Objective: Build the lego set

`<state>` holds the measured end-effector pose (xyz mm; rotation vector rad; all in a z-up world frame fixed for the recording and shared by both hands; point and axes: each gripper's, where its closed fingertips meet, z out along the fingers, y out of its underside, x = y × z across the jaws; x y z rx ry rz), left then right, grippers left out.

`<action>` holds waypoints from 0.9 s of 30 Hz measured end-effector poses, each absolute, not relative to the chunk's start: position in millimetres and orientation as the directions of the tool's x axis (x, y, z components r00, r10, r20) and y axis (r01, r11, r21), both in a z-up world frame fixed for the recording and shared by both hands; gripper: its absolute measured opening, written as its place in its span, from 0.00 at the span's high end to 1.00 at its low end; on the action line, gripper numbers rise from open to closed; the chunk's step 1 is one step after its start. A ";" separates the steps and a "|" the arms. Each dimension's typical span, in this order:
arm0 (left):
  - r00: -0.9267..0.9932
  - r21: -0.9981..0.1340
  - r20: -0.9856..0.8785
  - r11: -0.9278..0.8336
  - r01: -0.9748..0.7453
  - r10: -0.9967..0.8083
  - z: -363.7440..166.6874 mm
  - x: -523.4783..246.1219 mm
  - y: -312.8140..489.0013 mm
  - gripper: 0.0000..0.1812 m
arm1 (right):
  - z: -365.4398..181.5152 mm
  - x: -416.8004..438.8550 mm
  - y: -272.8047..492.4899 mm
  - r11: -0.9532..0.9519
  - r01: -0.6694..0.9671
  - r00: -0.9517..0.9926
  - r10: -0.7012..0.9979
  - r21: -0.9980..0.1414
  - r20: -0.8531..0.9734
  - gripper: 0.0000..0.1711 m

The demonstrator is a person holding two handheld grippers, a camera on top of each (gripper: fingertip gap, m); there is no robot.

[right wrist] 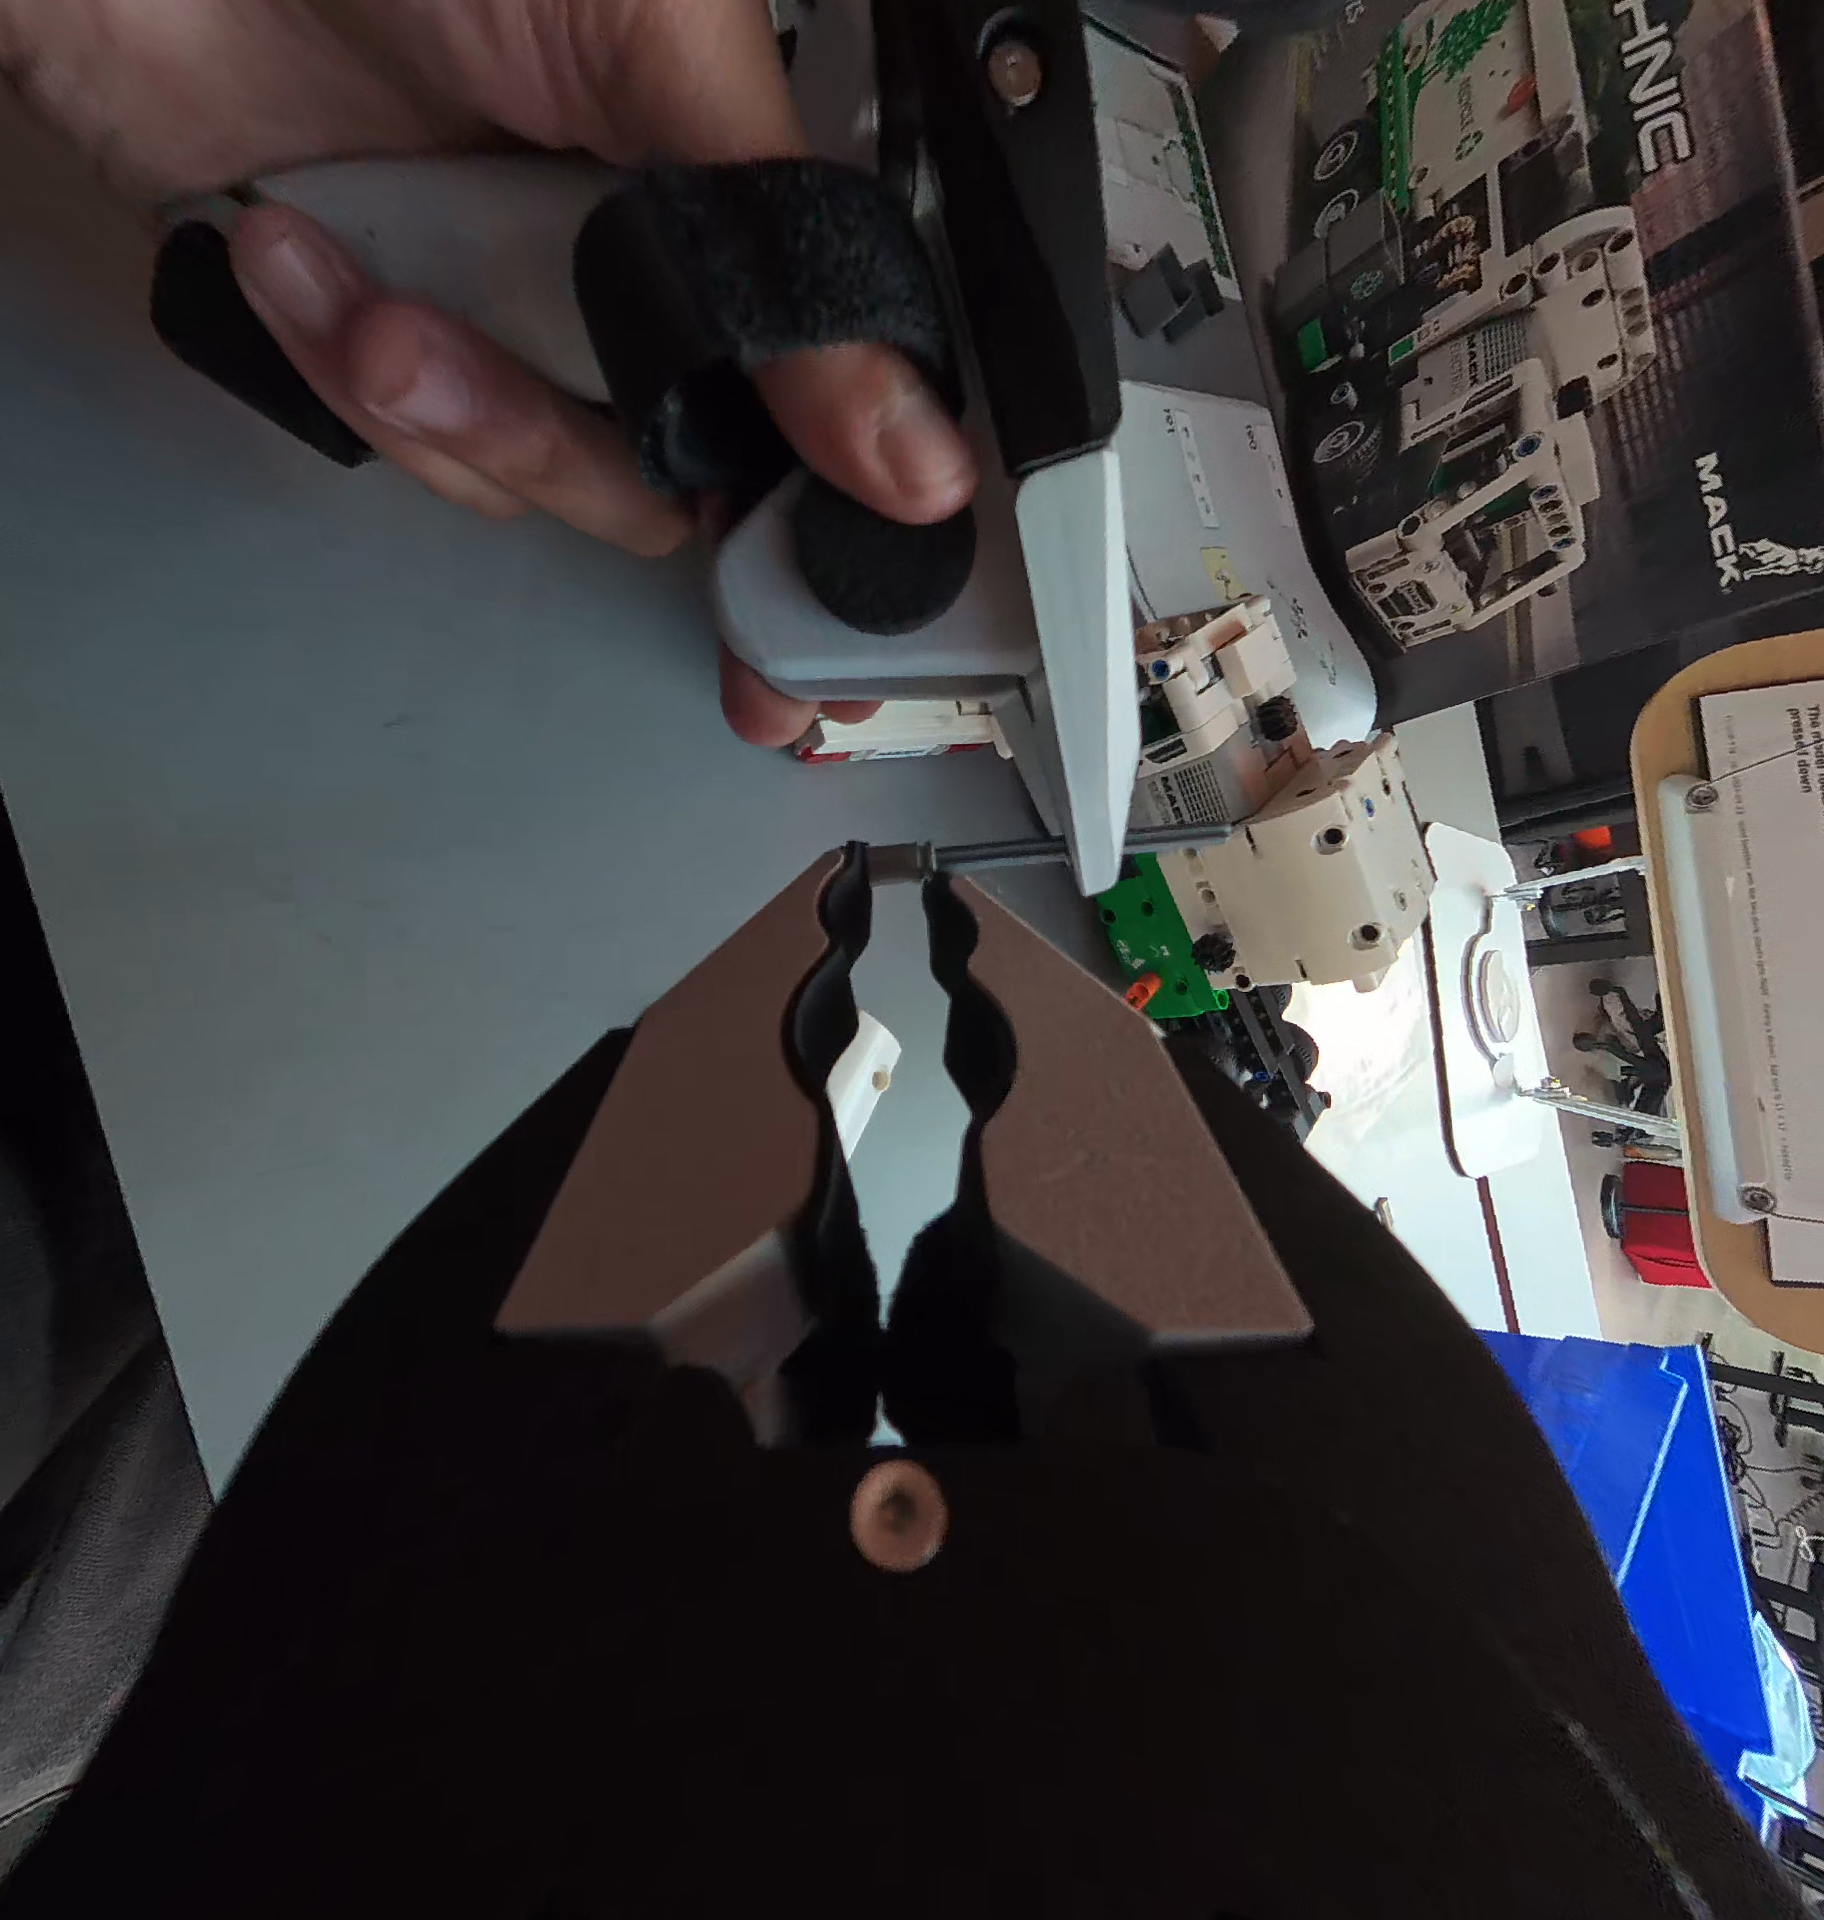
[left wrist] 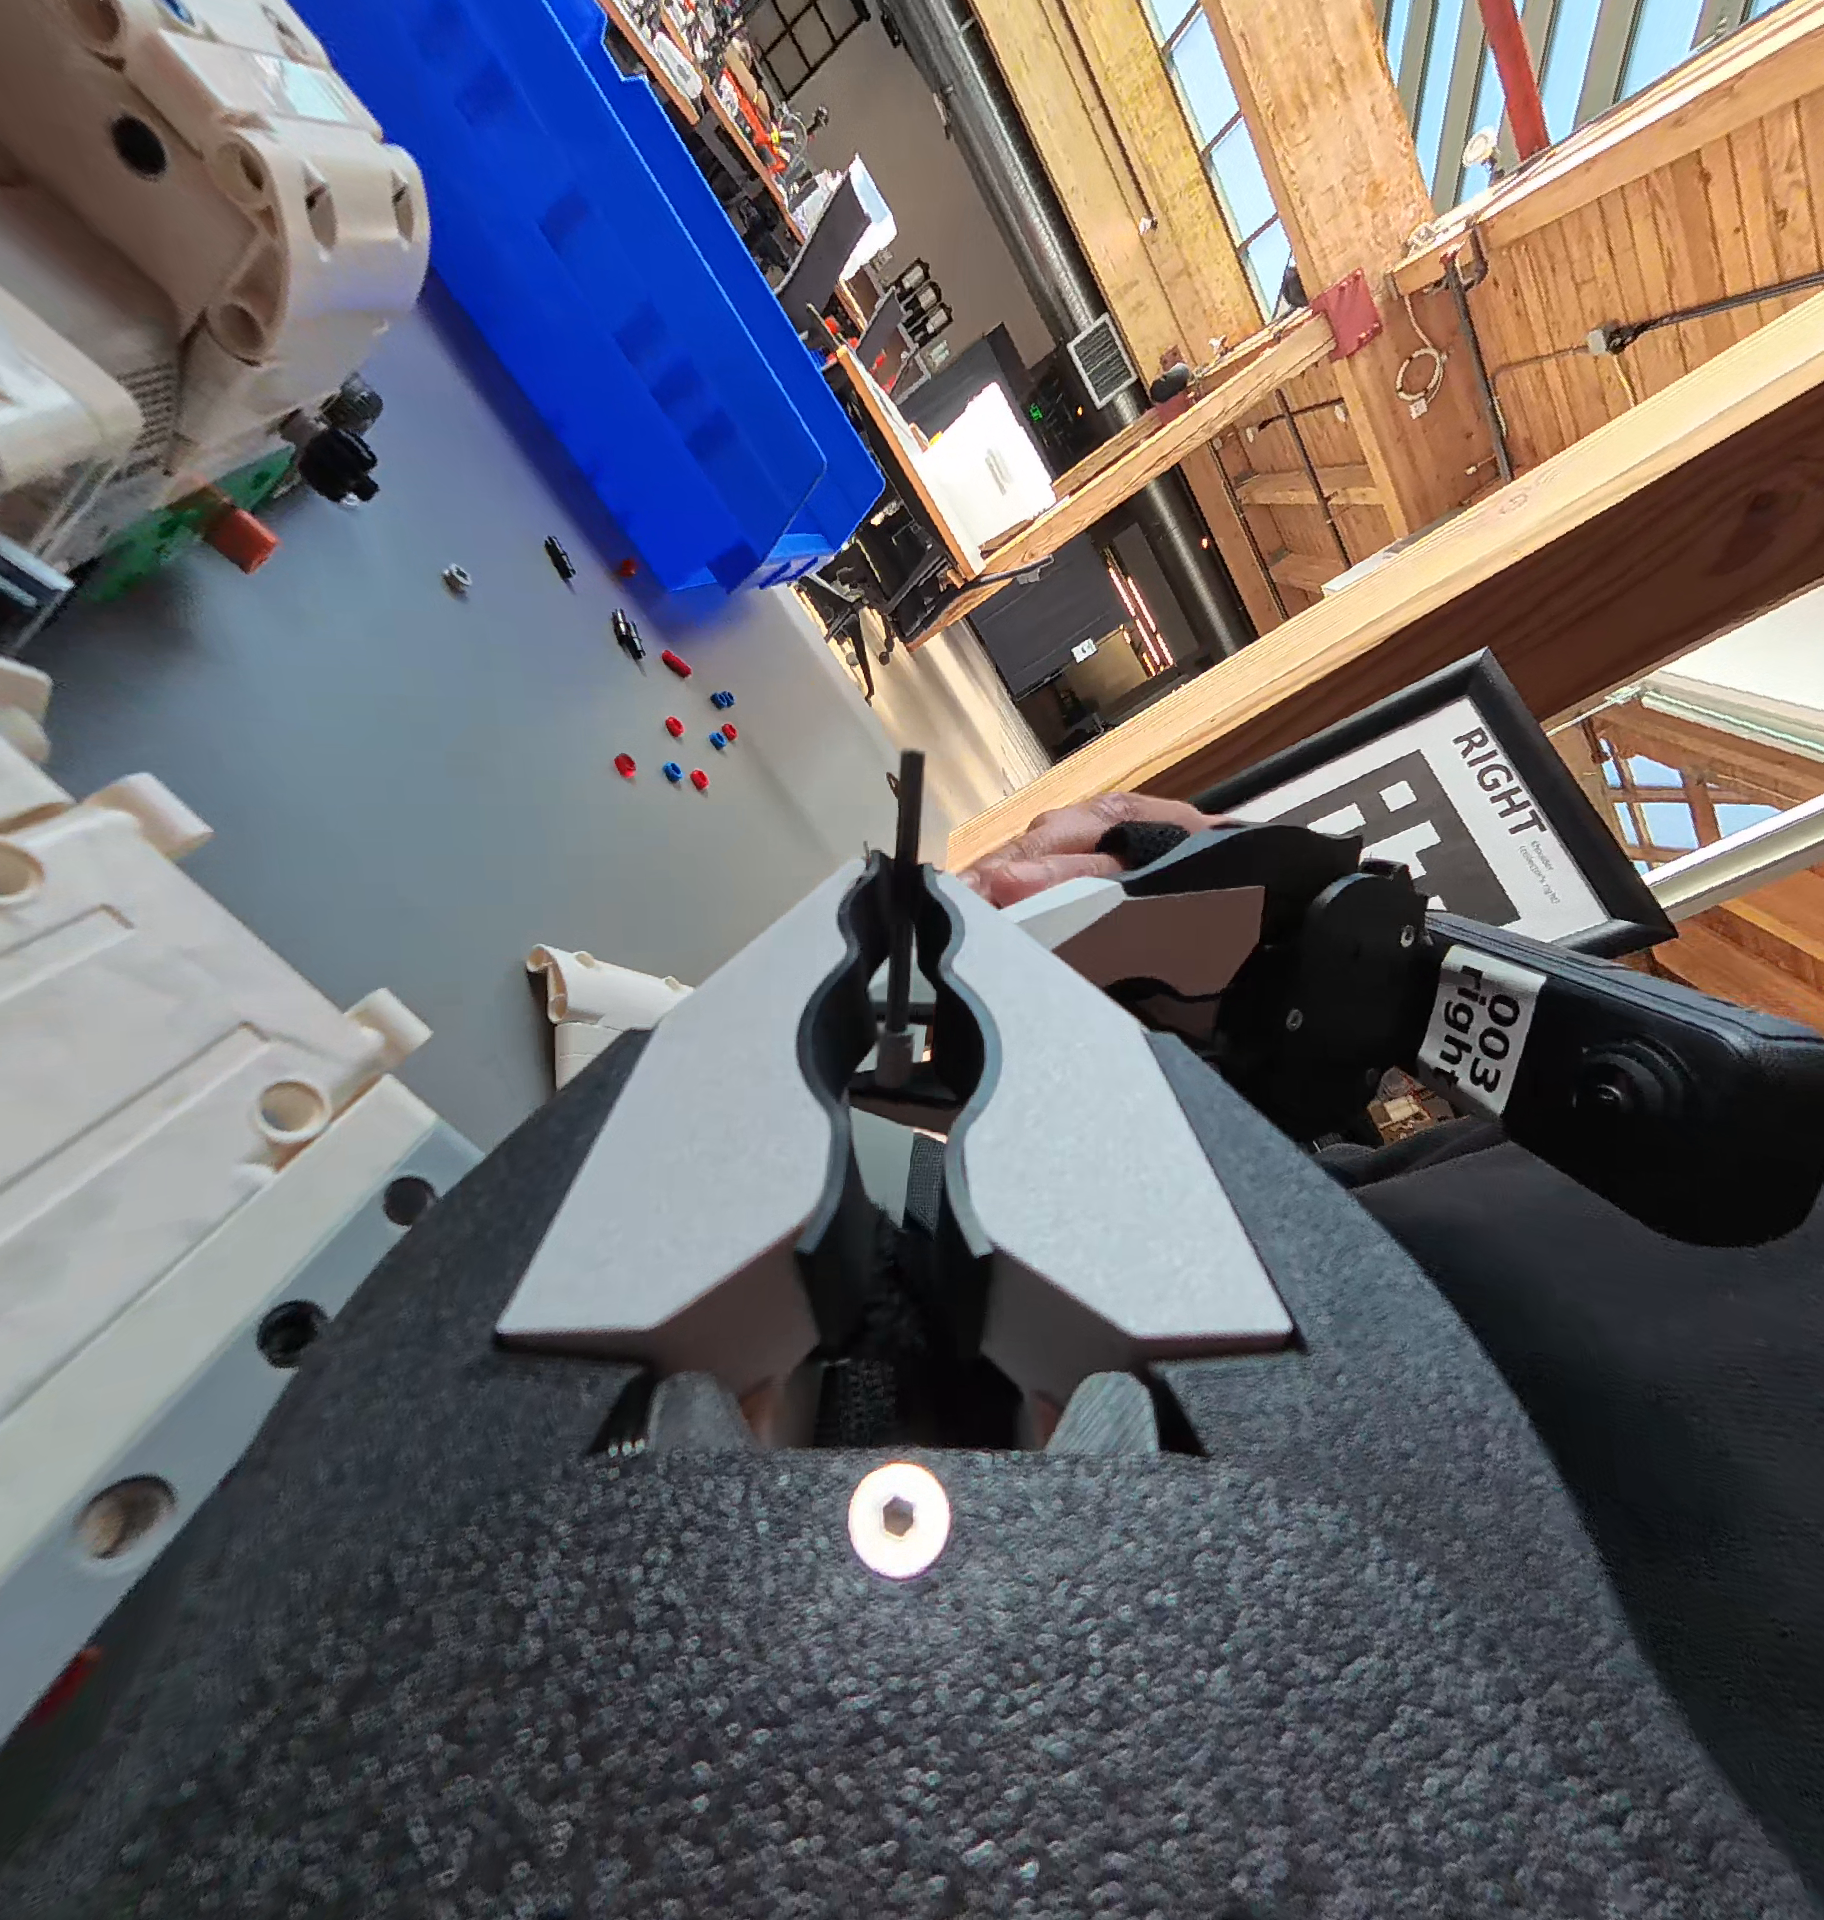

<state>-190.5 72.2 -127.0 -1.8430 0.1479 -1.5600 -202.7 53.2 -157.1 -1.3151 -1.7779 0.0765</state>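
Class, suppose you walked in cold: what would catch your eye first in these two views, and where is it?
First, the thin black rod with a small grey sleeve at one end: the left gripper jaws pinch the rod, the right gripper jaws close on the sleeve. Next, the bright blue plastic bin at the grey table's far edge, with small red and blue pins scattered before it.

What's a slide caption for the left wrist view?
Left hand-held gripper pinches a thin black axle; loose red and blue pins lie on the grey table.
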 end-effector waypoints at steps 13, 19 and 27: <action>0.401 -0.716 0.688 -0.655 0.241 -0.605 -128.7 -198.3 74.8 1.00 | -151.3 -204.4 46.4 0.249 0.588 0.077 0.930 -0.770 0.359 0.91; 0.489 -0.850 0.482 -0.524 0.059 -0.727 -132.9 -192.6 67.1 1.00 | -126.1 -192.9 67.5 -0.246 0.264 0.154 0.965 -0.932 -0.211 0.88; 0.597 -0.924 0.188 -0.346 -0.160 -0.780 -141.7 -185.2 64.2 0.99 | -120.8 -199.6 68.2 -0.436 0.130 0.043 0.900 -0.891 -0.434 0.98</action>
